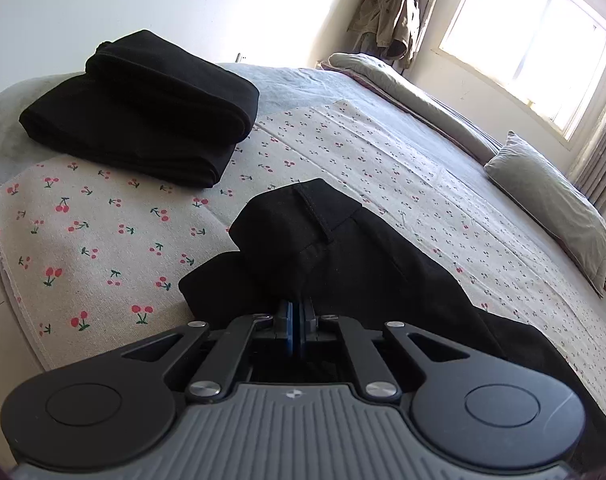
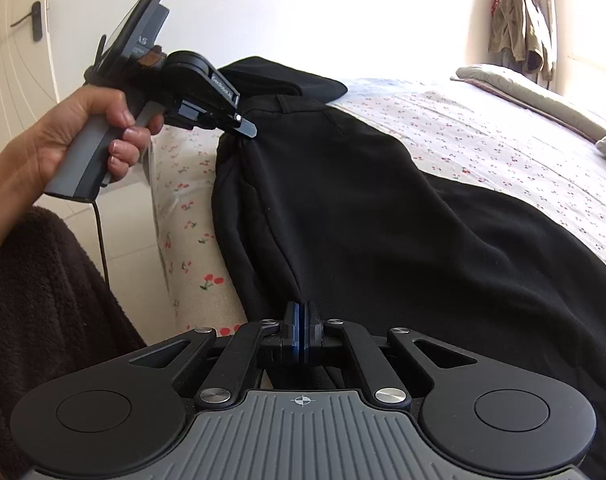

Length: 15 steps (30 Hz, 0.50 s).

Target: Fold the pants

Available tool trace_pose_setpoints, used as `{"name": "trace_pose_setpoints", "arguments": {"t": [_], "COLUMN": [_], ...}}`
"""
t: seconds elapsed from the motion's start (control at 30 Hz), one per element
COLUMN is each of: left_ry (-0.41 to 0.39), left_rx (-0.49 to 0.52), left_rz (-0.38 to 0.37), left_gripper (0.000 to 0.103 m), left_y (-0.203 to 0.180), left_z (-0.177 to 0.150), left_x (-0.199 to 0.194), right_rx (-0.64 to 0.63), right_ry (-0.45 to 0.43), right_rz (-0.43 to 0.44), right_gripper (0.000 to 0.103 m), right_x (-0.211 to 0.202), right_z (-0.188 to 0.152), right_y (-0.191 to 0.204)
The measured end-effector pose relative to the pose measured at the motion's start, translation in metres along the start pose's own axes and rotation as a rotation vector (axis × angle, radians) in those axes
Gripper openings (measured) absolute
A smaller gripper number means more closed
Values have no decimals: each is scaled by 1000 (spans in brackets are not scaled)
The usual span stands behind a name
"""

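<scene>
Black pants (image 2: 363, 208) lie stretched along the near edge of the bed on a cherry-print cloth (image 2: 463, 120). My left gripper (image 1: 299, 312) is shut on the waistband end of the pants (image 1: 323, 248); it also shows in the right wrist view (image 2: 247, 128), held by a hand. My right gripper (image 2: 301, 320) is shut on the pants' near edge further down the leg. The waistband with a belt loop (image 1: 315, 212) bunches up in front of the left gripper.
A stack of folded black garments (image 1: 143, 104) sits at the far left of the cherry-print cloth (image 1: 103, 240). A grey pillow (image 1: 551, 200) and a rolled quilt (image 1: 403, 84) lie near the window. A door (image 2: 19, 28) stands left of the bed.
</scene>
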<state>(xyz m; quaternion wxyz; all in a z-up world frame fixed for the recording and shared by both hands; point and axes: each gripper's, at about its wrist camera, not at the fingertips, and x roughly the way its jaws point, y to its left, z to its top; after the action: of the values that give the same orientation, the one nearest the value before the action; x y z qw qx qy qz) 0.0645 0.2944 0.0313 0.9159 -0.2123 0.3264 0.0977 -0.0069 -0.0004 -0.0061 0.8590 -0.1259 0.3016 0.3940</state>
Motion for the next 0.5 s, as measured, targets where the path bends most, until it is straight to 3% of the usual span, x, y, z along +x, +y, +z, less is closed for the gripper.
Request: {"name": "trace_pose_setpoints", "arguments": {"t": [0.2,0.3,0.37,0.43,0.5], "left_ry": [22,95,142,114,62], "left_rx": [54,97,128,136,165], "left_rz": [33,66,88,112,148], "left_gripper": [3,5,14,26,36], "left_y": [10,15,16,15,7], "left_z": [-11,-23,-30,-30,-28], "left_x": [-15,-4,6,-1,-14], "right_rx": [49,32,18,9,8], "right_ry": [-13,31,93,112,110], "right_rz": [87,90,97,93,96], "right_gripper": [1,2,10,11,19], "right_x": [-19,-14,-6,-5,-13], "right_z": [1,-2,-6,-8,-6], "right_y": [-6,-2,-1,0,-3]}}
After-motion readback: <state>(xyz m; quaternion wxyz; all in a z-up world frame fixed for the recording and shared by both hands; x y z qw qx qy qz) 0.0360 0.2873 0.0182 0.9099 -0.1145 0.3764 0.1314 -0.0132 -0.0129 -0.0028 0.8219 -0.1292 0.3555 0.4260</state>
